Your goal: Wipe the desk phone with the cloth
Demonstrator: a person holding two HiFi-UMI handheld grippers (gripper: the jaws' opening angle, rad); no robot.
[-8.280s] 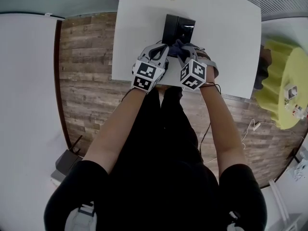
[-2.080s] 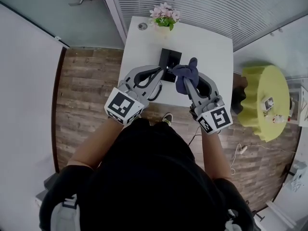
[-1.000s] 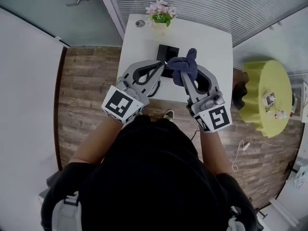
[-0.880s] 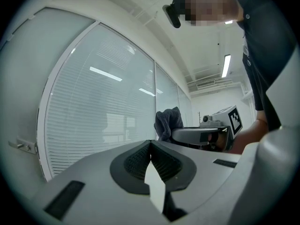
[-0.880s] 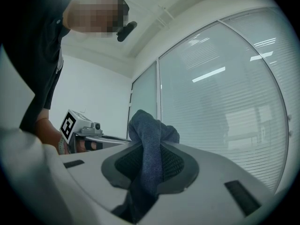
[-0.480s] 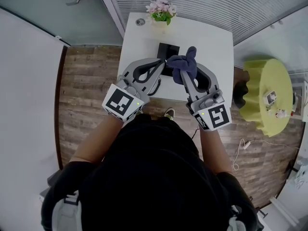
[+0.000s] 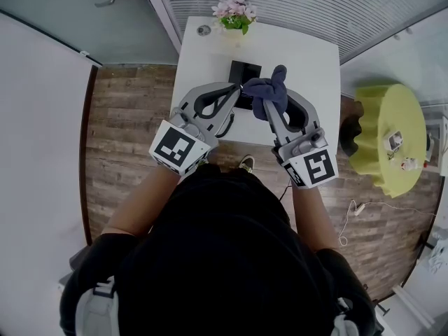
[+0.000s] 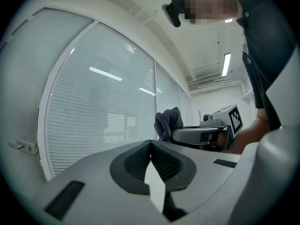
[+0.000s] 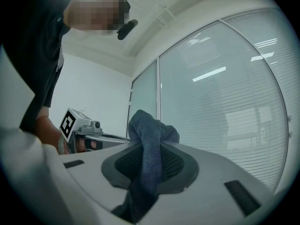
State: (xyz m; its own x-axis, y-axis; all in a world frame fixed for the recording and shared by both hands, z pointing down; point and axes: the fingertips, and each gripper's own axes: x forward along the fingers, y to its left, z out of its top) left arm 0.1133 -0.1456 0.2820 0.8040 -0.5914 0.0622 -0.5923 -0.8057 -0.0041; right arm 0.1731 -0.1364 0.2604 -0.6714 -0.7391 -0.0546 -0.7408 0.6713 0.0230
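Room, head view: white table (image 7: 308, 54) is standing on a wood-plank floor (image 7: 119, 131) against a blind-covered glass wall (image 7: 294, 2). Flowers (image 7: 232, 16) are sitting at its far edge, and a yellow stool (image 7: 381, 135) is standing off its right edge.
Task item, head view: desk phone (image 7: 245, 70) is lying near the table's middle, partly masked by the gripper tips.
Change, head view: both grippers, down at the phone seconds ago, are now hovering raised above it. Wiping is judged paused or finishing.
Left gripper (image 7: 238, 88), left gripper view: jaws are pressing together, gripping nothing identifiable.
Right gripper (image 7: 270, 102), right gripper view: jaws are clamping the dark blue cloth (image 9: 147, 144), which is bunching above the pads (image 9: 173, 165).
Background, gripper views: glass wall and ceiling lights (image 8: 226, 64) are filling both views; the table is not showing.
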